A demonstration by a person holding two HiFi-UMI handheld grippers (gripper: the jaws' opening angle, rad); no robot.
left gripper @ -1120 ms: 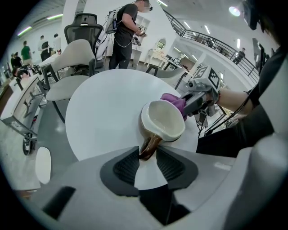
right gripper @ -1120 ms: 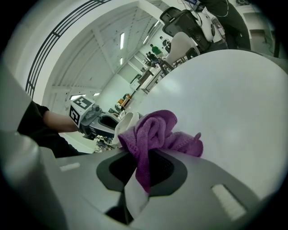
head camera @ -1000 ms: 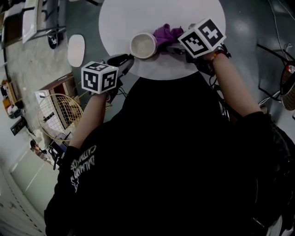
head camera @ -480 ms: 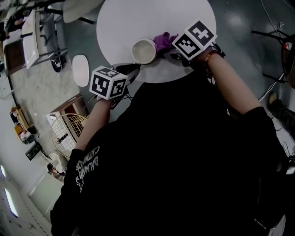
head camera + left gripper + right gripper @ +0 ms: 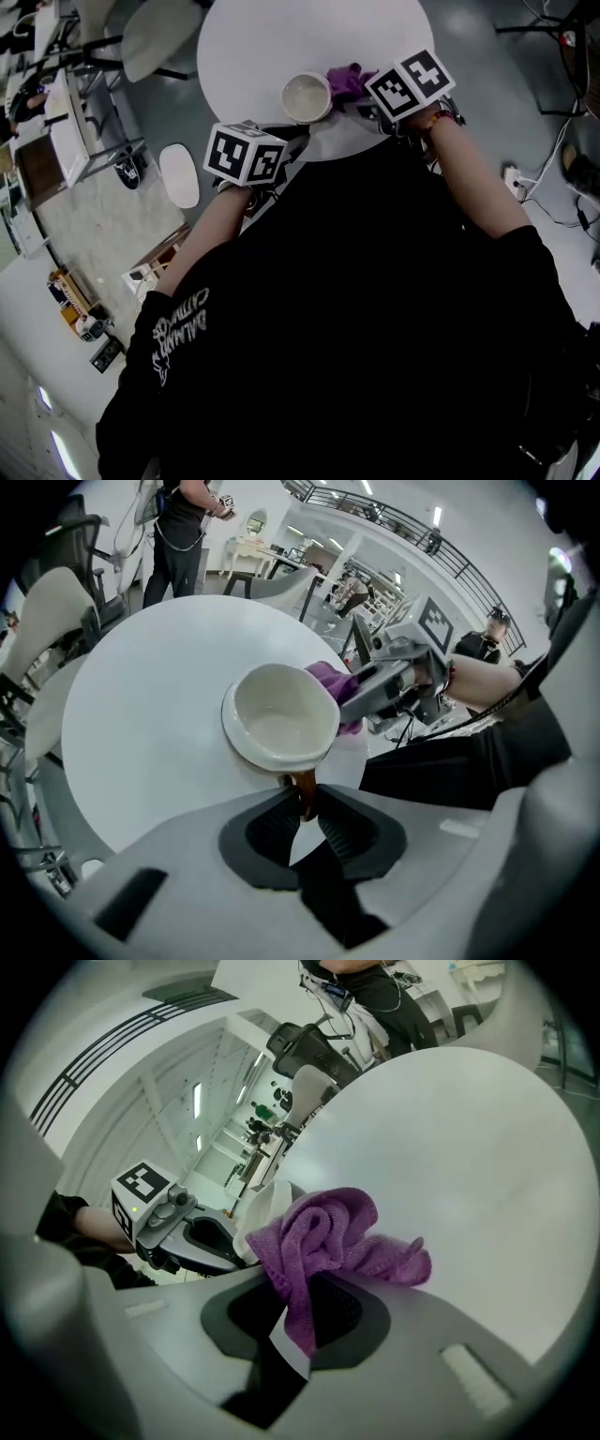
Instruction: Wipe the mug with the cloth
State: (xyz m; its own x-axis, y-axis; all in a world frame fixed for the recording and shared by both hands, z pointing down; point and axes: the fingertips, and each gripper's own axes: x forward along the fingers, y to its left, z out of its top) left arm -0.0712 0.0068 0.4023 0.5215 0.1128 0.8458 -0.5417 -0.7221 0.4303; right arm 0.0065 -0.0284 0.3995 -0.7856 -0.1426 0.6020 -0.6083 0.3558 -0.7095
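Note:
A white mug (image 5: 307, 97) stands near the front edge of the round white table (image 5: 253, 47). Its brown handle (image 5: 305, 794) sits pinched between the pads of my left gripper (image 5: 305, 810), whose jaws have just been closing on it. In the head view the left gripper (image 5: 292, 134) reaches the mug from the lower left. My right gripper (image 5: 300, 1307) is shut on a bunched purple cloth (image 5: 328, 1237). The cloth (image 5: 349, 80) rests against the mug's right side, and the right gripper (image 5: 364, 98) is just behind it.
A white chair (image 5: 155, 37) stands at the table's left, and a white oval stool (image 5: 178, 173) is on the floor below it. Desks line the far left. A person (image 5: 183, 527) stands beyond the table. Cables lie on the floor at right (image 5: 553, 178).
My left gripper has moved up and right to the mug at the table's edge. The right gripper stays with the cloth against the mug. The head view has shifted.

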